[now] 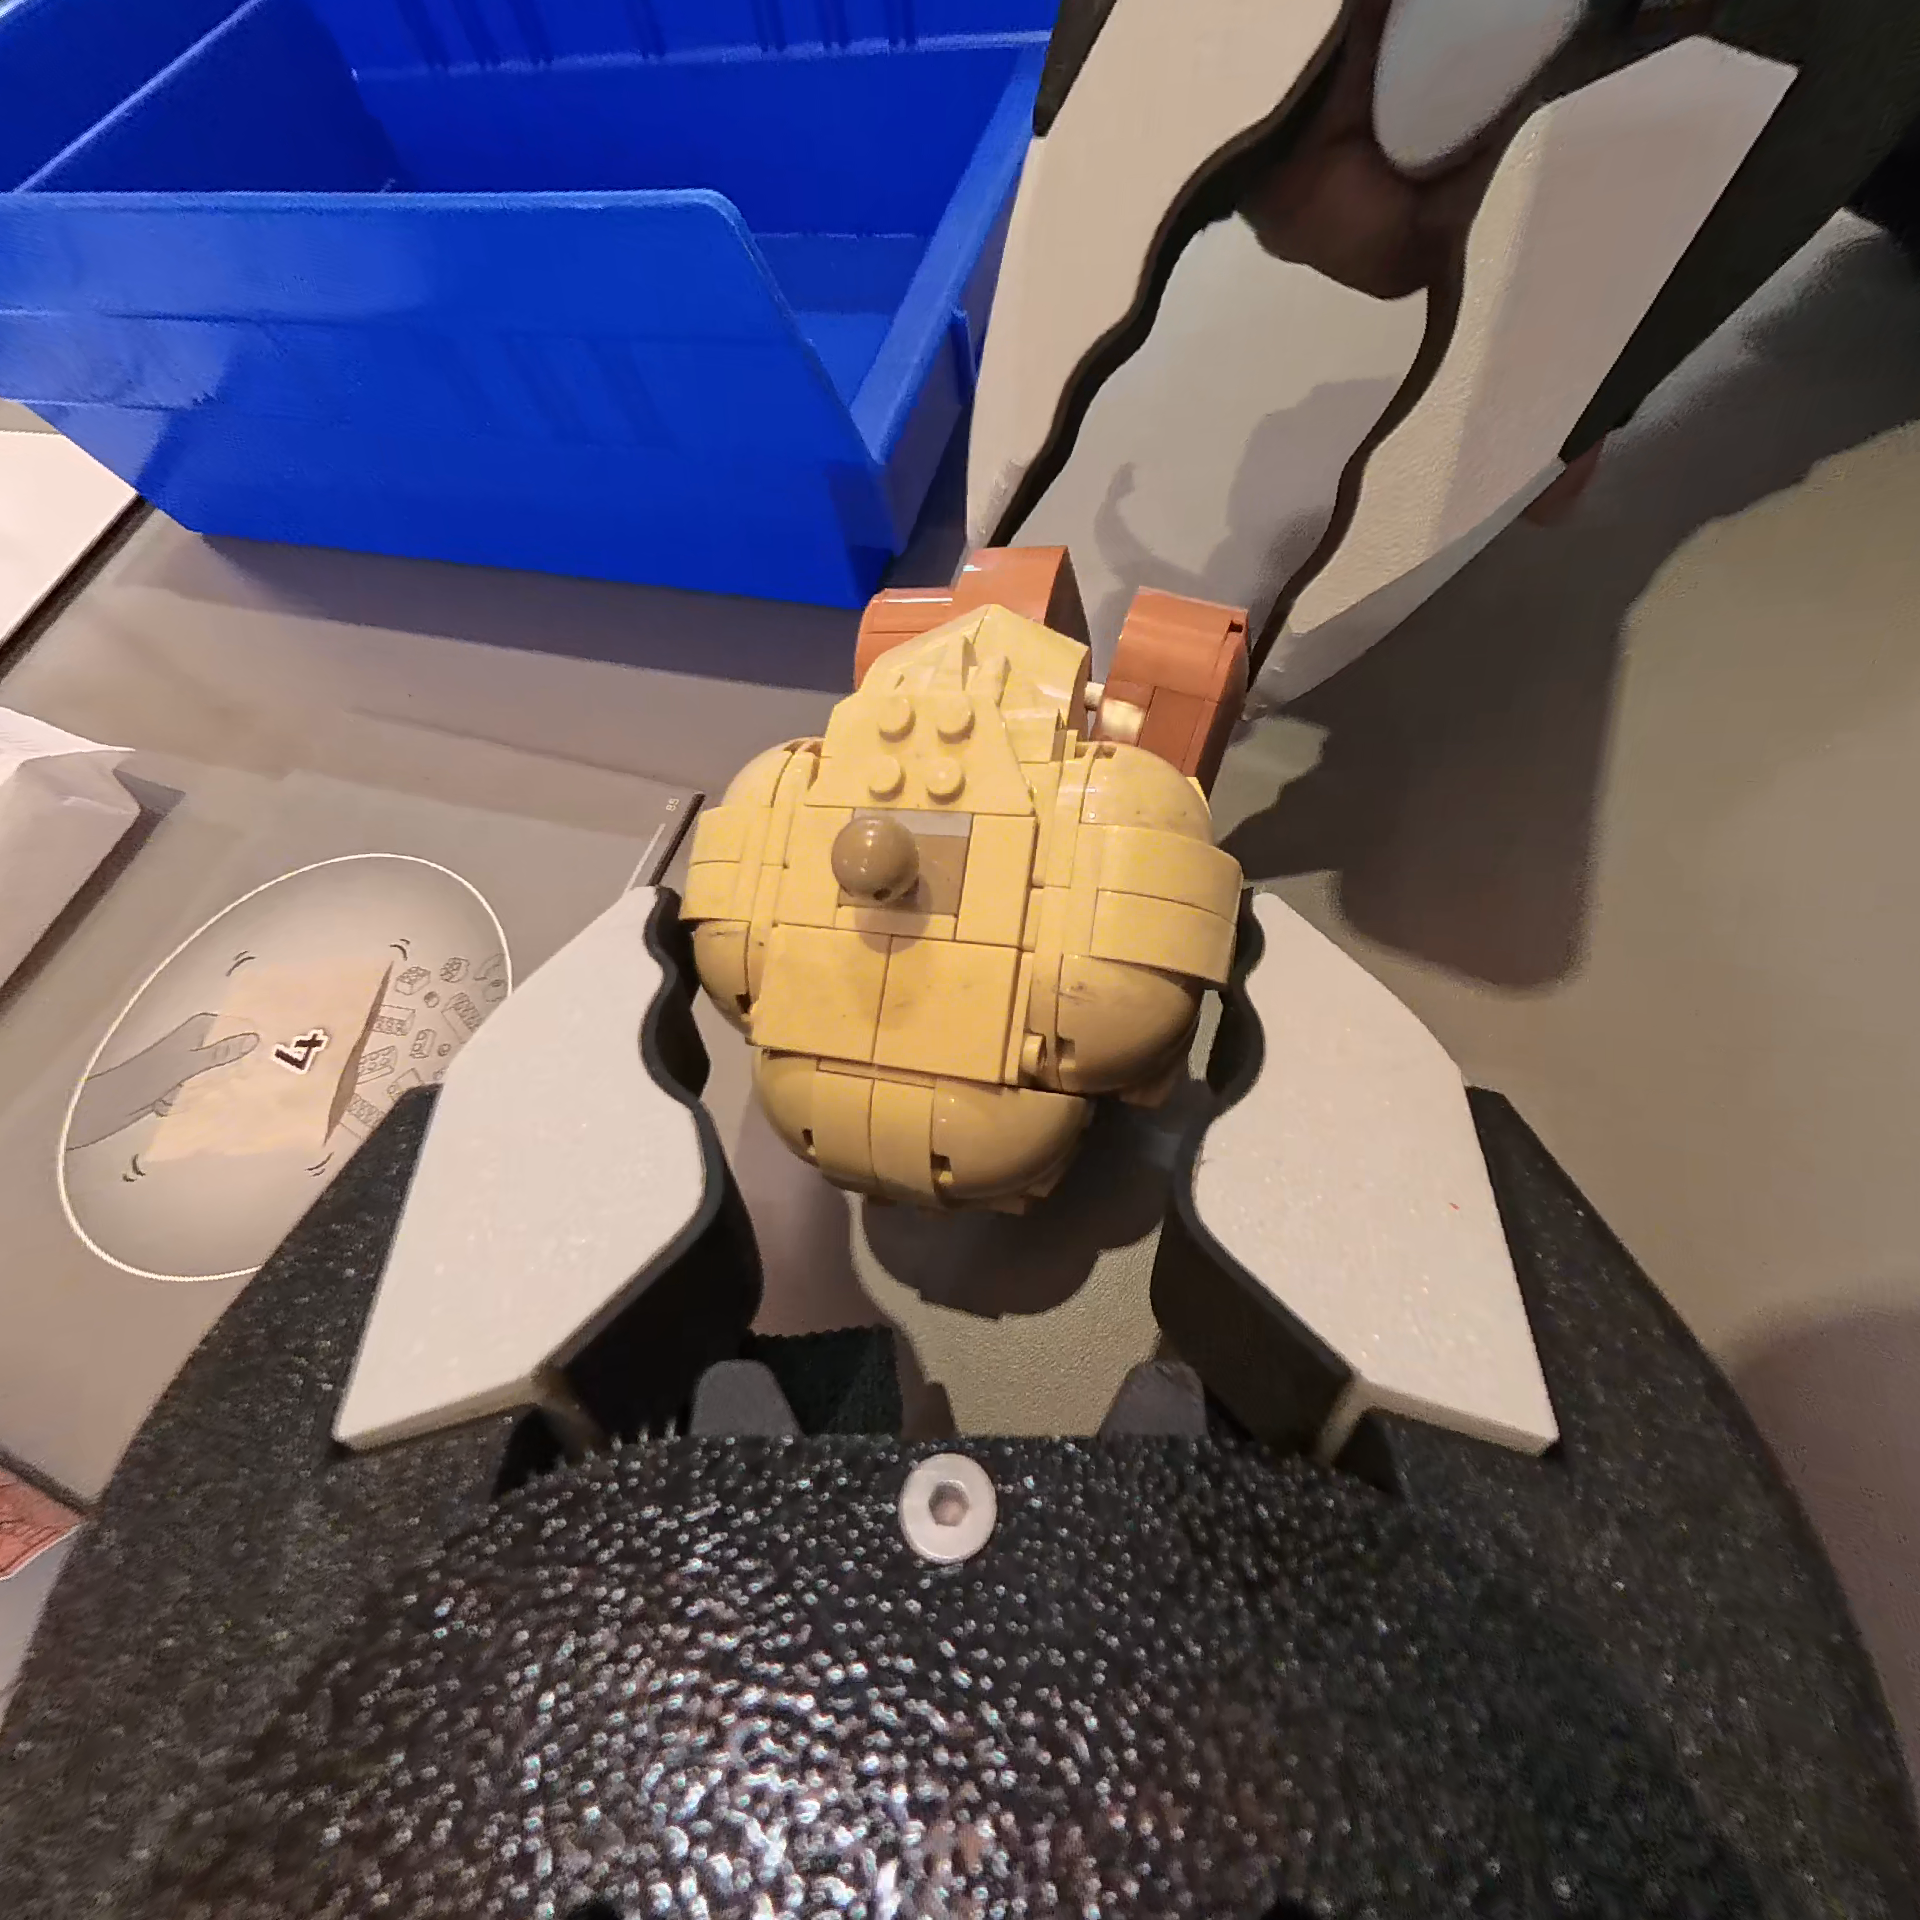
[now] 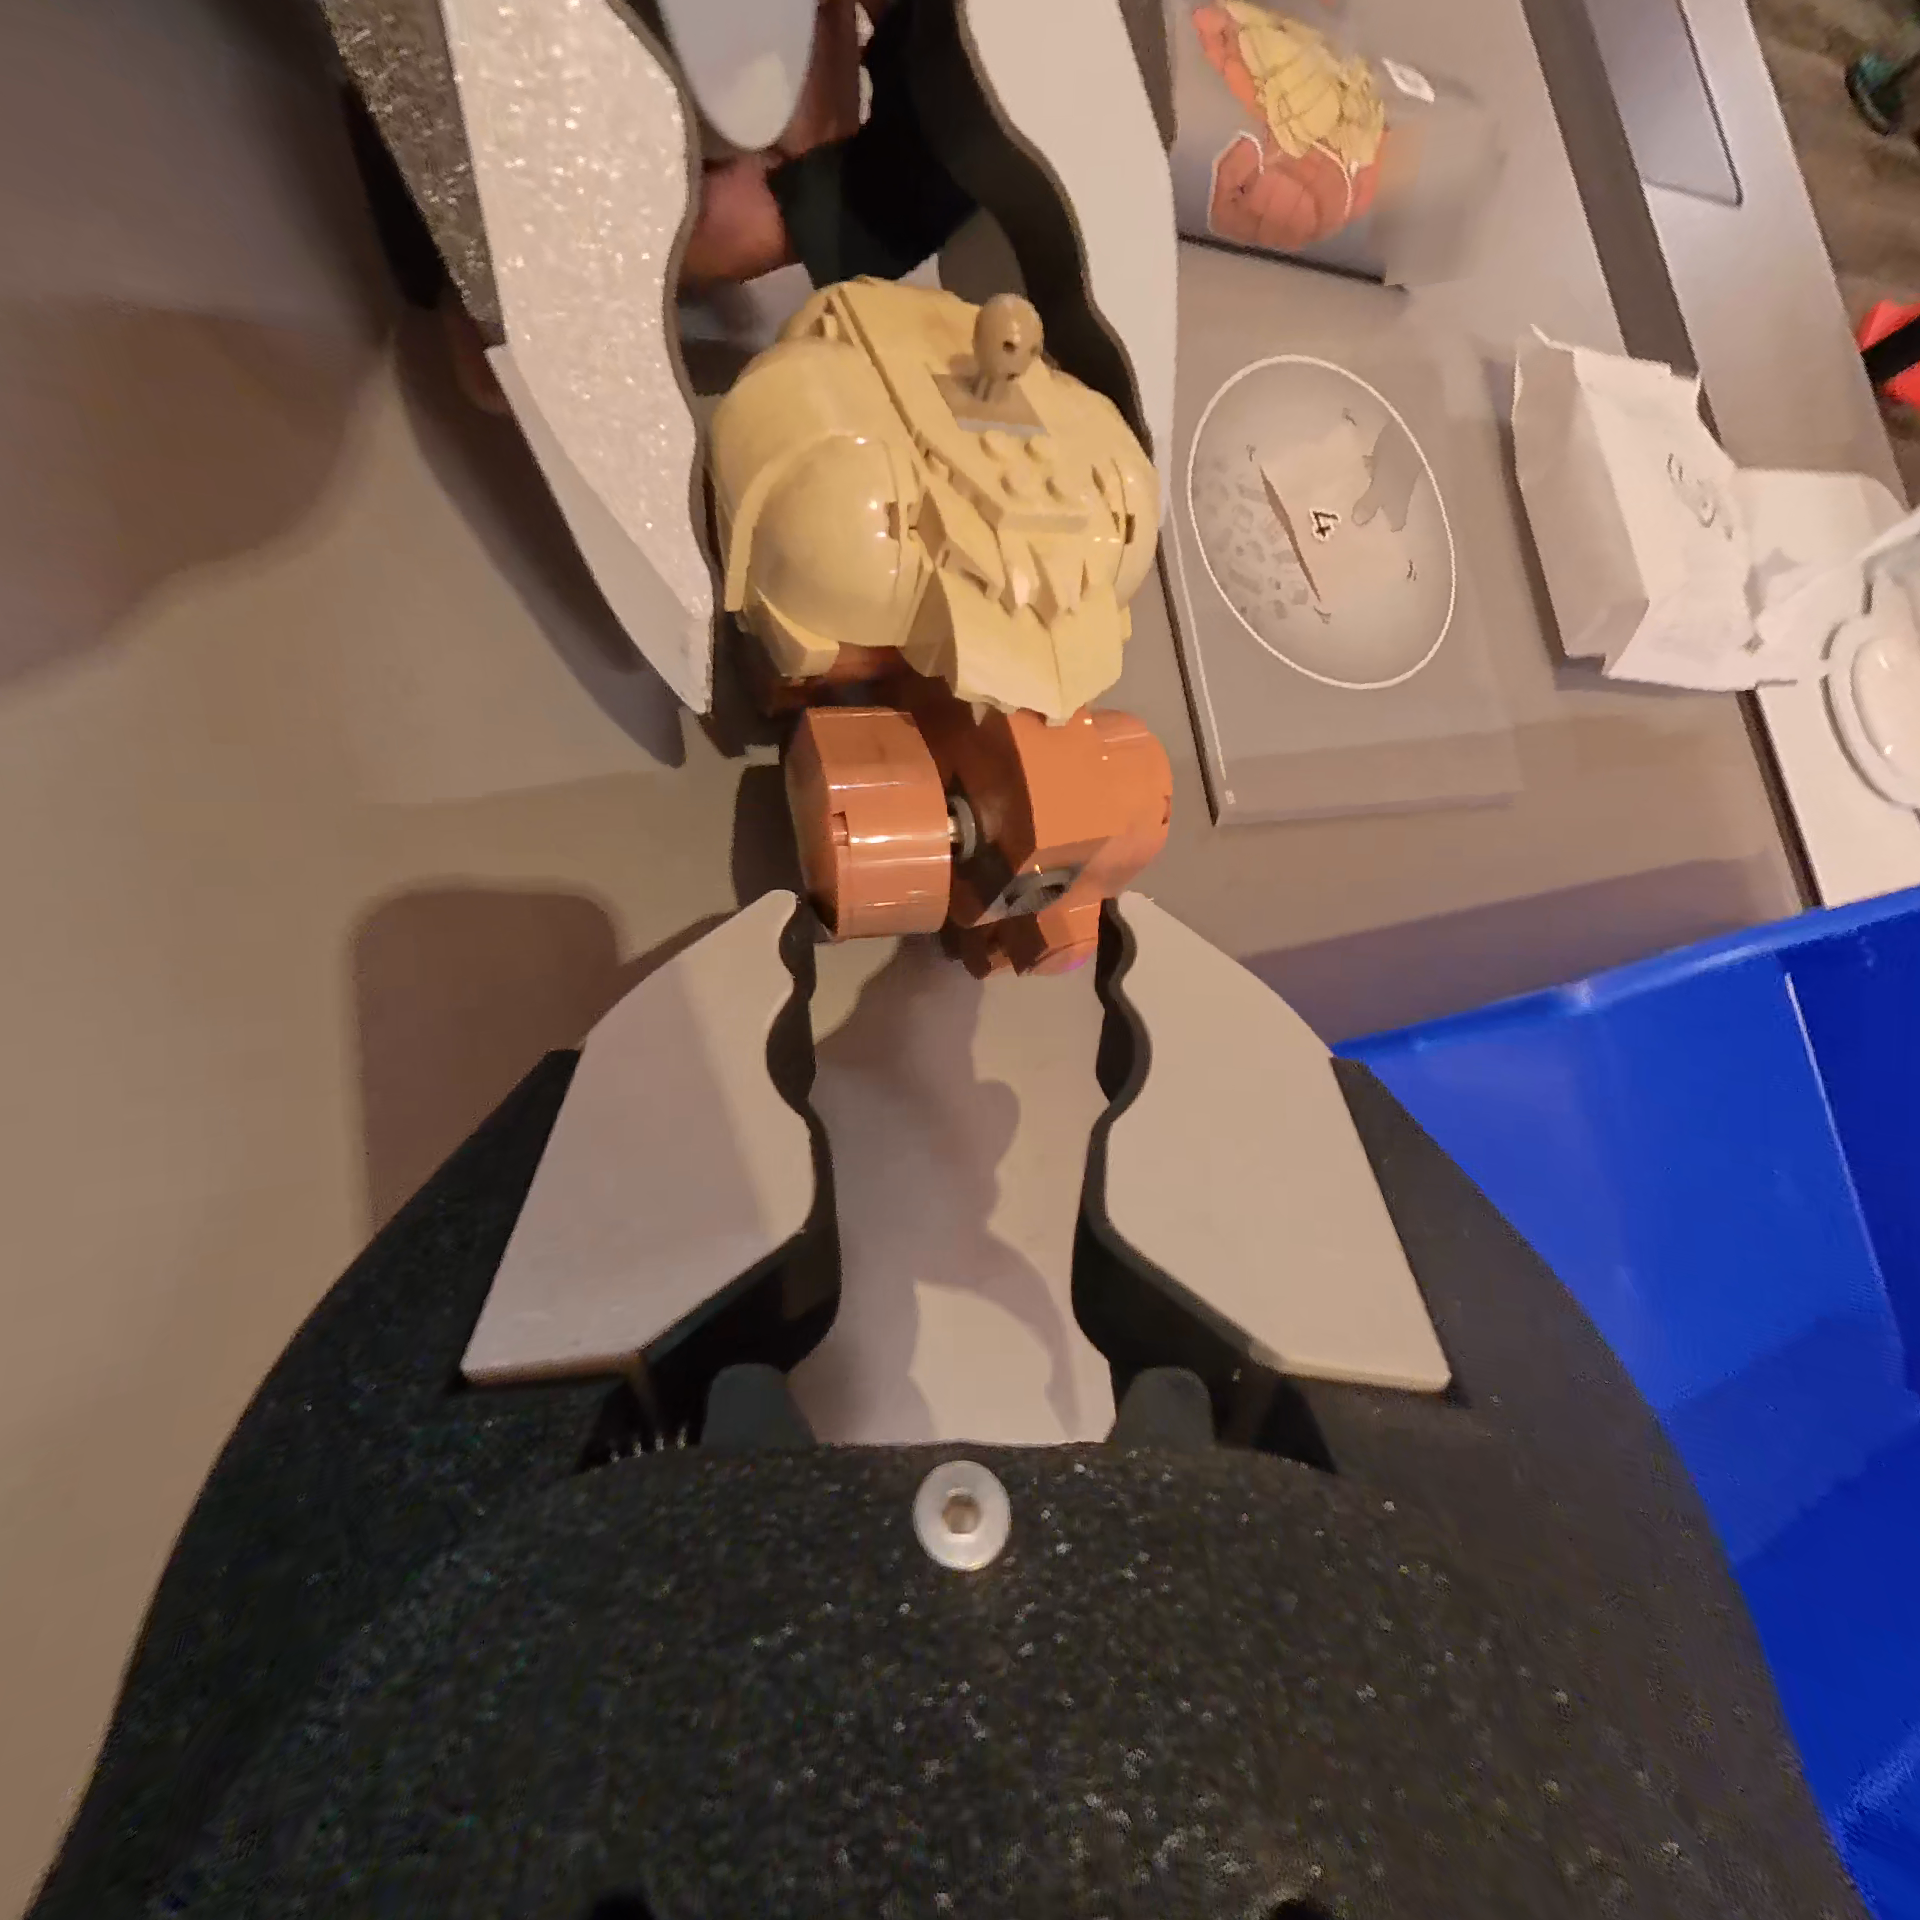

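A tan brick-built model [image 1: 956, 935] with a round knob [image 1: 871, 854] on top and brown rounded parts [image 1: 1179, 675] at its far end is held above the grey table. My left gripper [image 1: 956, 914] is shut on the tan body, with both pads pressed on its sides. The right wrist view shows the same hold, with the left gripper's fingers [image 2: 613, 436] flanking the tan body [image 2: 914, 520]. My right gripper [image 2: 956, 920] is open. Its fingertips stand on either side of the brown wheel-like end [image 2: 883, 831] without clamping it. The right gripper's fingers [image 1: 1101, 343] show behind the model in the left wrist view.
A blue plastic bin [image 1: 520, 364] stands at the back left and also shows in the right wrist view [image 2: 1662, 1195]. A grey instruction booklet [image 1: 281, 1039] lies open on the table [image 2: 260, 727]. A torn white paper bag [image 2: 1621, 520] lies beside it.
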The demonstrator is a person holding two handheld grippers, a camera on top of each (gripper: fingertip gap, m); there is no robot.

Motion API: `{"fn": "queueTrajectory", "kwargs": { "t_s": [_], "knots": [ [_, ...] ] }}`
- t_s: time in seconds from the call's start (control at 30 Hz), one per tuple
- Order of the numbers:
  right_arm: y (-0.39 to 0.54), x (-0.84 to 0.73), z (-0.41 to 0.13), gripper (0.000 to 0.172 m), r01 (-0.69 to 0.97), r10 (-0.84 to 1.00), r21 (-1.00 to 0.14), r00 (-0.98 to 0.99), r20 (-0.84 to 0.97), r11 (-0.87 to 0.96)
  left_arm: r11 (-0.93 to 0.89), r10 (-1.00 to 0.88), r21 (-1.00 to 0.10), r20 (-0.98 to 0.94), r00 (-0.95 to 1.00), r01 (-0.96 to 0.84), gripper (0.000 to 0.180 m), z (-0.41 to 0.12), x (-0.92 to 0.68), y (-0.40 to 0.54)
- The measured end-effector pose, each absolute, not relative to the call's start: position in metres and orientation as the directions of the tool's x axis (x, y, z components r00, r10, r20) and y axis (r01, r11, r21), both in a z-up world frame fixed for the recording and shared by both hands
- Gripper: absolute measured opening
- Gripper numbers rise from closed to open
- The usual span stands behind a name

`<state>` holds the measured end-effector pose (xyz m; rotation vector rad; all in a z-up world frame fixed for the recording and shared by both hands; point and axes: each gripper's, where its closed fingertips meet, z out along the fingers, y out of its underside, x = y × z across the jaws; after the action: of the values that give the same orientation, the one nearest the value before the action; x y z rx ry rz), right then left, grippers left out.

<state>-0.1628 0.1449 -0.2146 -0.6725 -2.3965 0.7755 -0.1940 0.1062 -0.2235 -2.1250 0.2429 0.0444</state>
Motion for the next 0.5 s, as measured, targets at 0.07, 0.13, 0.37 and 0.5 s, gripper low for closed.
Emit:
{"fn": "queueTrajectory", "kwargs": {
  "t_s": [0.07, 0.13, 0.37, 0.5],
  "knots": [
    [0.1427, -0.163, -0.214, 0.052, 0.25, 0.548, -0.624, -0.762, 0.346, 0.741, -0.52, -0.163, -0.831, -0.131, 0.978, -0.198, 0.096, -0.2236, -0.1939, 0.1059],
    [0.1399, -0.1635, -0.213, 0.052, 0.218, 0.508, -0.609, -0.785, 0.356, 0.763, -0.522, -0.169, -0.828, -0.135, 0.976, -0.204, 0.096, -0.2237, -0.1937, 0.1055],
    [0.1375, -0.1653, -0.2123, 0.053, 0.174, 0.443, -0.584, -0.823, 0.355, 0.793, -0.528, -0.177, -0.822, -0.139, 0.974, -0.214, 0.096, -0.2241, -0.1946, 0.1036],
    [0.1369, -0.1641, -0.2121, 0.052, 0.172, 0.435, -0.583, -0.831, 0.346, 0.794, -0.525, -0.185, -0.818, -0.161, 0.969, -0.236, 0.096, -0.2239, -0.1947, 0.1026]
  ]
}}
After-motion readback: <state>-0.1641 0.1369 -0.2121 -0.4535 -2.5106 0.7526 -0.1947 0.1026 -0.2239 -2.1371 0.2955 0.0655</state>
